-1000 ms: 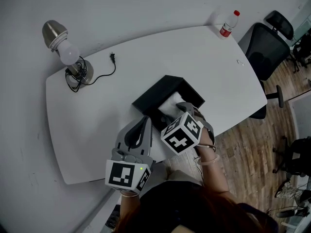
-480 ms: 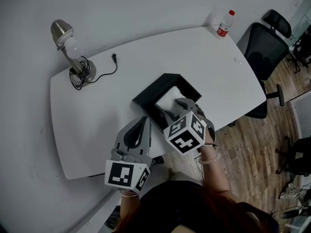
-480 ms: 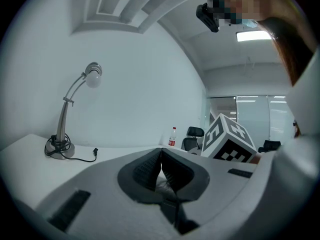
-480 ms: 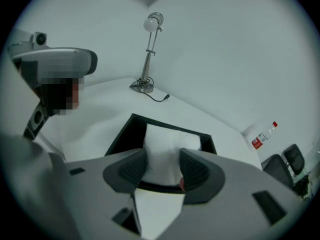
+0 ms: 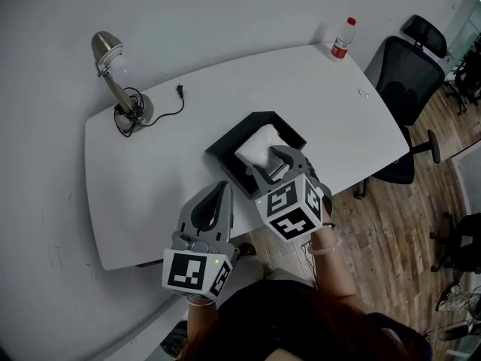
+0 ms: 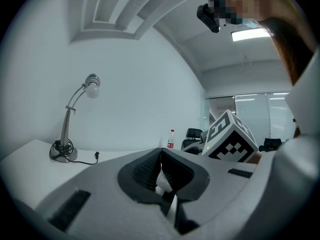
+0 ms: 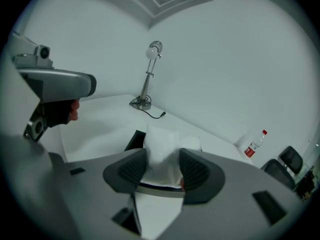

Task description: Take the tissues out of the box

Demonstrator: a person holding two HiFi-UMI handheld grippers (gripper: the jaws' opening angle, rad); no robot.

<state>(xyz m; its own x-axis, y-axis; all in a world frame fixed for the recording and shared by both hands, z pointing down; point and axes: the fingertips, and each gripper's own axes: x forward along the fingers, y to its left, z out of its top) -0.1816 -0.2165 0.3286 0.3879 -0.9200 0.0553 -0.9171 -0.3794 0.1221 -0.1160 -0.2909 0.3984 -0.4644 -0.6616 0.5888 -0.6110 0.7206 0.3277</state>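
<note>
Now, a white stack of tissues [image 7: 162, 141] is clamped between the 2 ribbed pads of the right gripper [image 7: 162, 168], which are pressed against its 2 sides. The stack is seen standing up out of an open black box [image 5: 224, 159] that is set near the front edge of a white table [image 5: 150, 194]. The left gripper [image 6: 160, 155] is held just beside the box, above the table's front edge; its jaws are seen closed tip to tip, with nothing caught between them. A desk lamp [image 5: 113, 70] with its cable is placed at the table's far left corner. 1 red-capped bottle [image 5: 342, 37] is stood at the far right corner, with a black office chair [image 5: 409, 70] nearby.
</note>
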